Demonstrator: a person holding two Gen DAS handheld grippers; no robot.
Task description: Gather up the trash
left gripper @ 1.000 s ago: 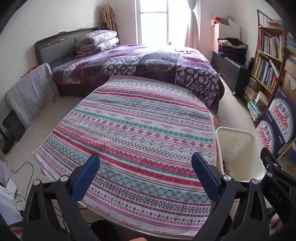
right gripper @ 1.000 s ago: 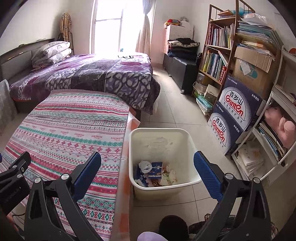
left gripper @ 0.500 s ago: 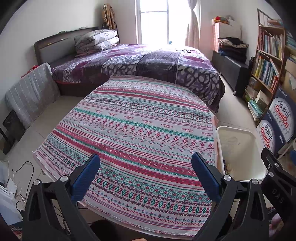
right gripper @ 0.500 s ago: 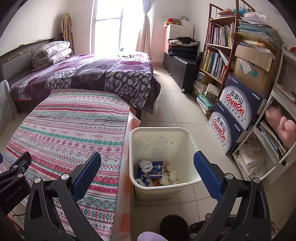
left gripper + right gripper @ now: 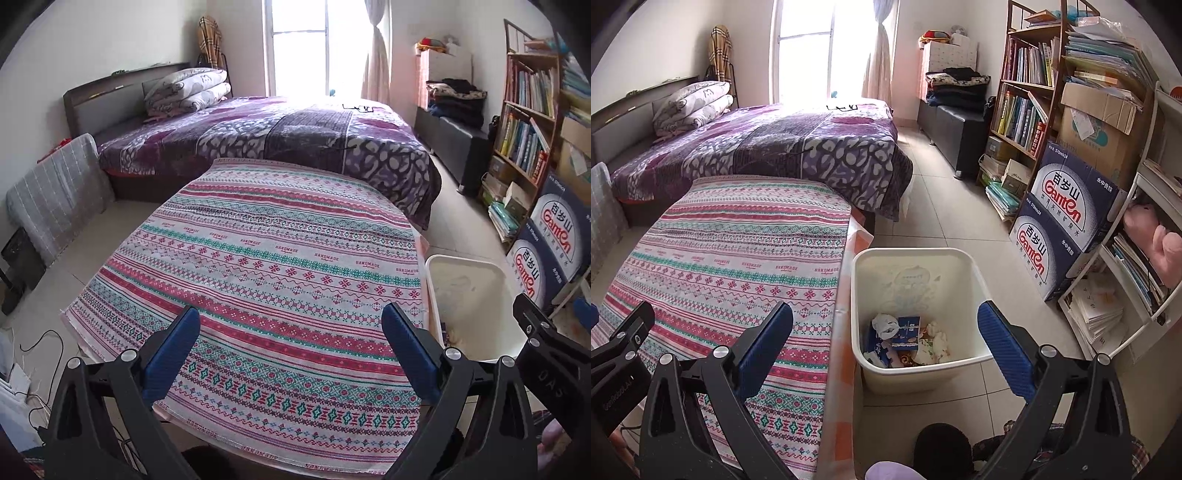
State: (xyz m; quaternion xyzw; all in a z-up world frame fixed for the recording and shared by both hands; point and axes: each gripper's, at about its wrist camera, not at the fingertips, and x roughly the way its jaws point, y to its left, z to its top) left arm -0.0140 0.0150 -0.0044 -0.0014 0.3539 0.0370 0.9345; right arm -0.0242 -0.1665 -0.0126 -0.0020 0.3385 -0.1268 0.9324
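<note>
A white trash bin (image 5: 975, 280) stands on the tiled floor right of the table; it shows in the left wrist view too (image 5: 495, 273). Inside lie a blue carton (image 5: 905, 332), white crumpled paper (image 5: 884, 323) and other scraps. My right gripper (image 5: 884, 336) is open and empty, held above the bin's near side. My left gripper (image 5: 290, 343) is open and empty above the near part of the table with the striped patterned cloth (image 5: 277, 266). No trash shows on the cloth.
A bed with a purple blanket (image 5: 277, 133) lies beyond the table. A bookshelf (image 5: 1027, 110) and stacked blue water cartons (image 5: 1067, 221) stand to the right. A grey folded mat (image 5: 51, 192) leans at left. Cables (image 5: 33, 347) lie on the floor.
Both views have shifted very slightly; the bin sits a little lower in the right wrist view. Both grippers stay open and empty.
</note>
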